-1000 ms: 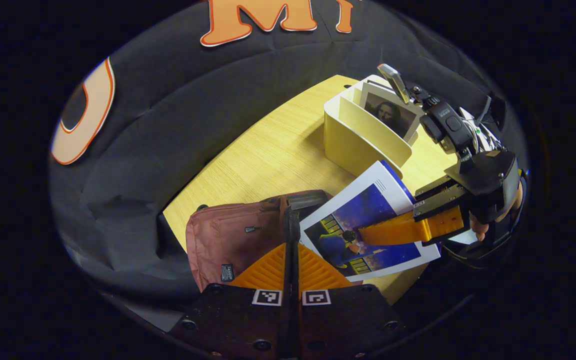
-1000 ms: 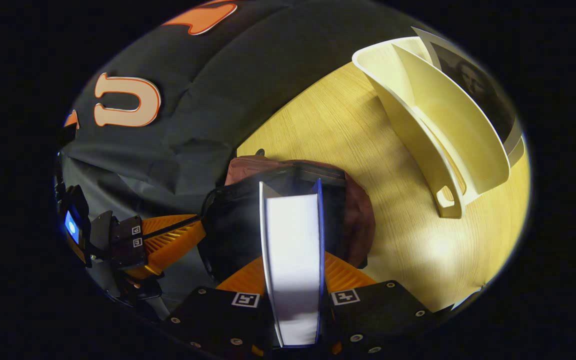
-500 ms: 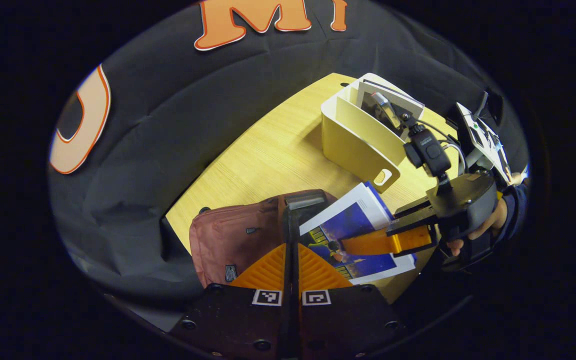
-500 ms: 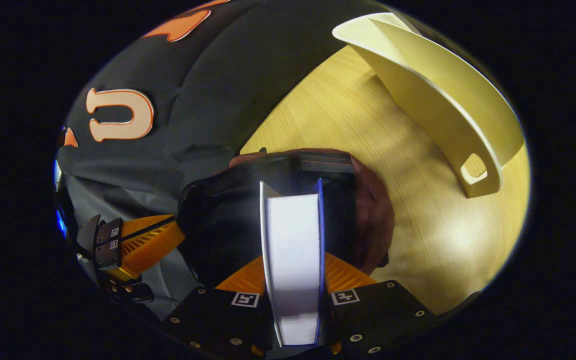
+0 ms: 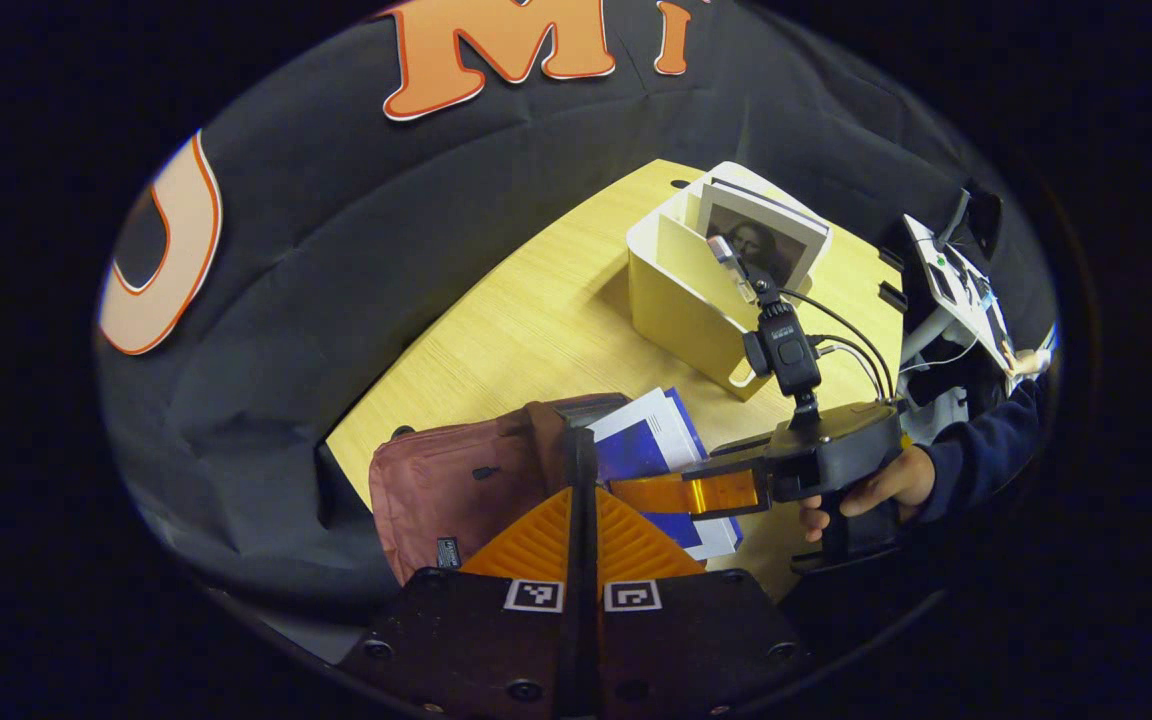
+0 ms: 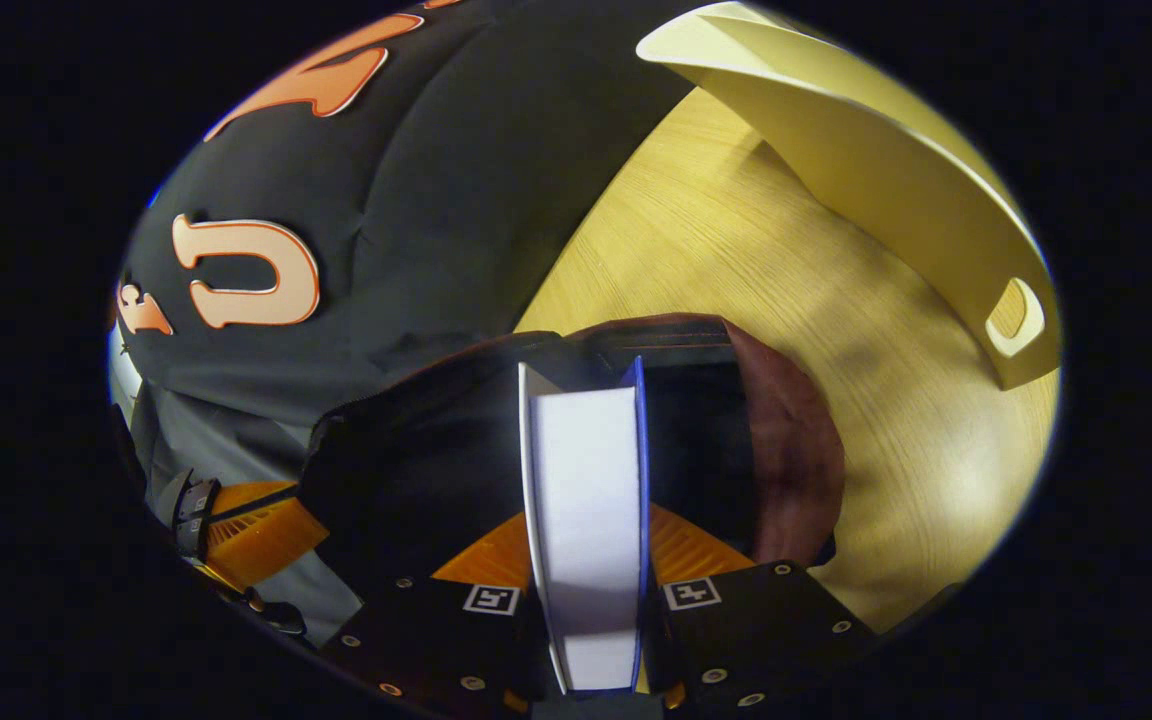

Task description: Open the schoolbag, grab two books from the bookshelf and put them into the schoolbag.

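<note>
Two grippers: both are at the schoolbag, one on each side of its opening.
Left gripper (image 5: 581, 470): its fingers are pressed together on the dark edge of the bag's opening and hold it up; it also appears at the lower left of the right gripper view (image 6: 266, 515).
Right gripper (image 6: 586, 545): both fingers press on the book, one on each cover; in the left gripper view (image 5: 671, 493) it reaches in from the right, held by a hand (image 5: 876, 490) in a dark blue sleeve.
Book (image 6: 586, 500): blue cover, white page edges toward the camera; its far end is inside the open mouth of the bag (image 5: 651, 450).
Schoolbag (image 5: 446, 485): dark red, it lies on the near end of the table, with a black inside (image 6: 416, 460).
Bookshelf (image 5: 681, 300): a cream holder with dividers, farther back on the table, apart from the bag.
Second book (image 5: 761, 235): it stands upright in the rear compartment of the bookshelf, with a portrait on its cover.
Table (image 5: 536, 320): light wood.
</note>
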